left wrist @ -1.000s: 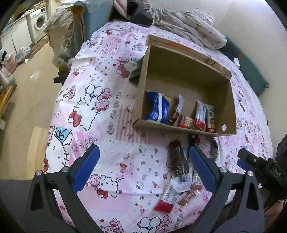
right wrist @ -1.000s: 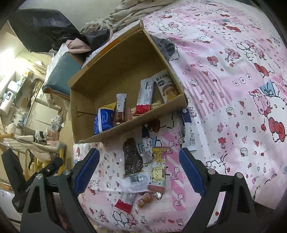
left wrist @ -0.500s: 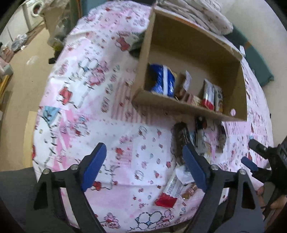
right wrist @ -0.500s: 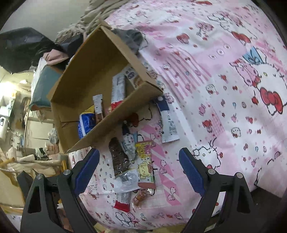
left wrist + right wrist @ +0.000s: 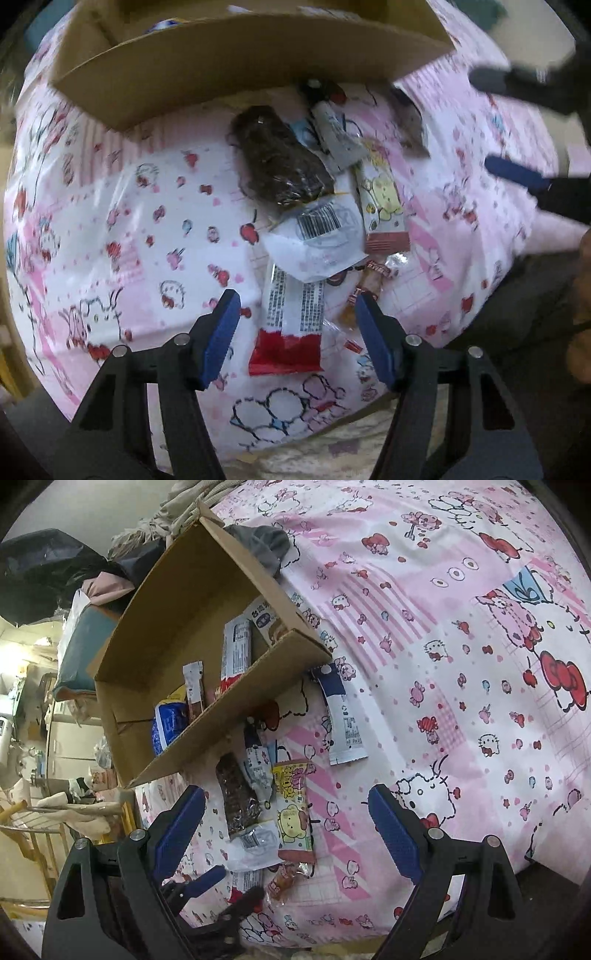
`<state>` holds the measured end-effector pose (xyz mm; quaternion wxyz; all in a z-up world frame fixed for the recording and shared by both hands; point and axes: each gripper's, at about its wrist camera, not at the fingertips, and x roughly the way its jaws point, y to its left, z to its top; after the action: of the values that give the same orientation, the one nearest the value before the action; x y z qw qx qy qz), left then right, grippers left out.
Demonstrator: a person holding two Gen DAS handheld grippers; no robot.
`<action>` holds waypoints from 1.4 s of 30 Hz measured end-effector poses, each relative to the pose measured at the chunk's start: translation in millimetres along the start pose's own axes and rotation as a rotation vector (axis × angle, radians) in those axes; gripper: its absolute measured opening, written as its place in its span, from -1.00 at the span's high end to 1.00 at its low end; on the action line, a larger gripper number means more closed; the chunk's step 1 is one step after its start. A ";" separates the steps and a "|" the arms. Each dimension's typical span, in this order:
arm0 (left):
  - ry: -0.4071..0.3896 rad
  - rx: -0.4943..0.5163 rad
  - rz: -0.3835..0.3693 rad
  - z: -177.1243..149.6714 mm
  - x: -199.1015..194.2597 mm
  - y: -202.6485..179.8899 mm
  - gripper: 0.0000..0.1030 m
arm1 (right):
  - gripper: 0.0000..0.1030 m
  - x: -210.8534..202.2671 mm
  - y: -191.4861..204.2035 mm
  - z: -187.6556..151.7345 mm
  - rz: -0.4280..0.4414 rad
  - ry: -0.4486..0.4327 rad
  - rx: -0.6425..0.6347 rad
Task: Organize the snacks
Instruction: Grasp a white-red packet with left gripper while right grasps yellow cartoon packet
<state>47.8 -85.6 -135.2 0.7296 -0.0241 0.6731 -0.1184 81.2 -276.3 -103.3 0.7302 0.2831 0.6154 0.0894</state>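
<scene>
**A:** Several packets are already sitting in the cardboard box [image 5: 192, 602] — a blue bag [image 5: 168, 723], a slim brown stick [image 5: 194, 686] and a tall red-and-white packet [image 5: 236, 646] are leaning against the near wall.

**B:** Plenty is waiting outside, though. A dark chocolate snack [image 5: 280, 155], a yellow cartoon packet [image 5: 382, 192], a clear barcode wrapper [image 5: 317, 236] and a blue-and-white sachet [image 5: 341, 720] are lying on the pink cartoon sheet [image 5: 461, 627] just in front of the box. I'd judge it under halfway.

**A:** The left gripper [image 5: 293, 314] is pointing steeply down, its jaws closing around the red-and-white wafer bar [image 5: 291, 325]. The bar is lying between the blue pads, which aren't pressing on it yet.

**B:** The picture is smeared there, so a light touch can't be ruled out. The right gripper [image 5: 286, 816] is hovering above the pile, tilted downward, jaws spread wide and holding nothing.
</scene>
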 end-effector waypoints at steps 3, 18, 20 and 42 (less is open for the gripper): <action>0.036 0.015 0.019 -0.1 9.3 -4.4 0.46 | -0.79 2.4 2.1 -0.3 -0.008 0.005 -0.010; -0.045 -0.280 0.052 -16.4 -39.2 60.3 0.48 | -0.34 54.0 20.9 -12.7 -0.123 0.163 -0.136; -0.080 -0.299 0.067 -14.1 -47.2 64.4 0.48 | -0.28 65.2 27.5 -16.0 -0.160 0.183 -0.175; -0.186 -0.339 0.055 -6.4 -63.8 78.4 0.48 | 0.45 41.7 18.6 -17.4 -0.197 0.112 -0.219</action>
<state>48.2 4.4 -88.8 0.7770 -0.1392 0.6136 0.0193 78.2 -235.7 -130.4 0.7263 0.1346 0.6666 0.0998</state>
